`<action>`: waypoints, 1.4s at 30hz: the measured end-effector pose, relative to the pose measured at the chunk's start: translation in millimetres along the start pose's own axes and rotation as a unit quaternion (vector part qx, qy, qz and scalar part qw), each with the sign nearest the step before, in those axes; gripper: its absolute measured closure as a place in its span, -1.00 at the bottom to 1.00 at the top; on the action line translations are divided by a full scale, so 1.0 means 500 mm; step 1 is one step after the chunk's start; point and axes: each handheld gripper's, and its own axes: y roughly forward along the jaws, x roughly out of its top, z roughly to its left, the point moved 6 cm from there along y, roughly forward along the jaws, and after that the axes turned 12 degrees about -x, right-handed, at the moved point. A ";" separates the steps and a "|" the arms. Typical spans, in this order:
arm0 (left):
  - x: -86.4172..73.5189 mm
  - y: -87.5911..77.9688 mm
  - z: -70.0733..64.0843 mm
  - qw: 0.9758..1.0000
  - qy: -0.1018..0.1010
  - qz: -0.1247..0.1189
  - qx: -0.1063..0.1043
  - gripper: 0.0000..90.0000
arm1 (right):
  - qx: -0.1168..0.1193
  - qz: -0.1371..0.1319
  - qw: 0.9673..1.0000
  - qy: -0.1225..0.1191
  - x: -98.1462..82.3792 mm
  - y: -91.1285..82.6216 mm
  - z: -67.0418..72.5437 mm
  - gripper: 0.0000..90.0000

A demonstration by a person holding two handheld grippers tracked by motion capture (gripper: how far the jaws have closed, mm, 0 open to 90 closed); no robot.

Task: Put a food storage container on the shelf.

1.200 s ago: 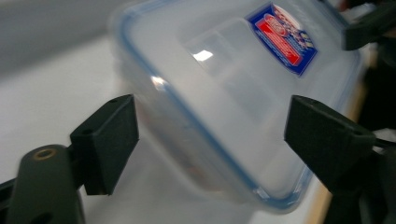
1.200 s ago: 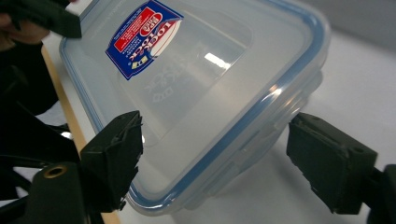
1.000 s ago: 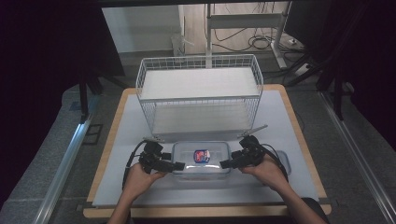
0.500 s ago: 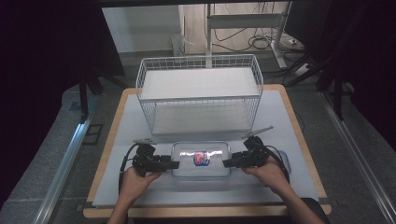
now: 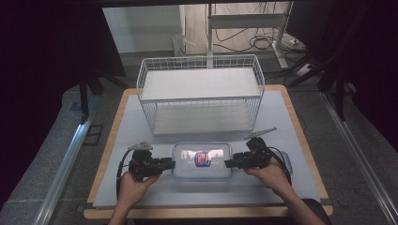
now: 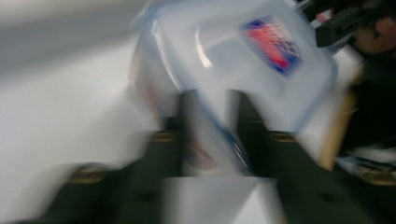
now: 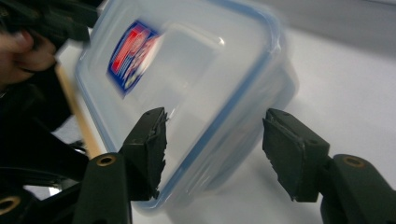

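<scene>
A clear plastic container (image 5: 202, 161) with a blue-edged lid and a red and blue label lies on the white mat, in front of the wire basket. My left gripper (image 5: 165, 164) is at its left end. In the blurred left gripper view the jaws stand close together, with the left gripper (image 6: 215, 121) shut on the container (image 6: 261, 60) at its rim. My right gripper (image 5: 233, 163) is at the container's right end. In the right gripper view its jaws are spread wide on either side of the container (image 7: 187, 70), and the right gripper (image 7: 215, 140) is open.
A white wire basket (image 5: 202, 75) stands on the mat (image 5: 136, 136) behind the container. A clear plastic piece (image 5: 285, 165) lies beneath the right hand. The wooden table edge (image 5: 206, 213) runs close in front of both hands.
The container has sunk a little toward the mat. The left gripper has shifted slightly left along with its hand; the right gripper has hardly moved.
</scene>
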 end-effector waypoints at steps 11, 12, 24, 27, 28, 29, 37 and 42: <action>0.027 0.016 -0.006 0.999 -0.032 -0.011 -0.009 0.24 | -0.003 -0.004 1.000 0.005 -0.003 -0.006 -0.002 0.09; 0.027 0.016 -0.006 0.999 -0.032 -0.011 -0.009 0.15 | -0.003 -0.004 1.000 0.005 -0.003 -0.006 -0.002 0.09; 0.011 0.037 0.045 0.993 -0.110 -0.003 -0.038 -0.24 | -0.024 0.010 0.999 0.021 0.010 0.007 -0.016 -0.22; 0.009 0.054 0.053 0.987 -0.145 0.002 -0.075 -0.36 | 0.024 0.031 0.998 0.054 0.009 0.024 -0.015 -0.27; 0.009 0.054 0.053 0.987 -0.145 0.002 -0.075 -0.39 | 0.024 0.031 0.998 0.054 0.009 0.024 -0.015 -0.27; 0.011 0.054 0.055 0.986 -0.150 -0.001 -0.077 -0.38 | 0.030 0.037 0.997 0.063 0.013 0.030 -0.014 -0.33; 0.008 0.051 0.057 0.983 -0.162 -0.002 -0.086 -0.30 | 0.036 0.048 0.995 0.079 0.025 0.045 -0.013 -0.38; 0.007 0.051 0.054 0.982 -0.168 0.006 -0.089 -0.34 | 0.040 0.038 0.995 0.084 0.021 0.041 -0.014 -0.31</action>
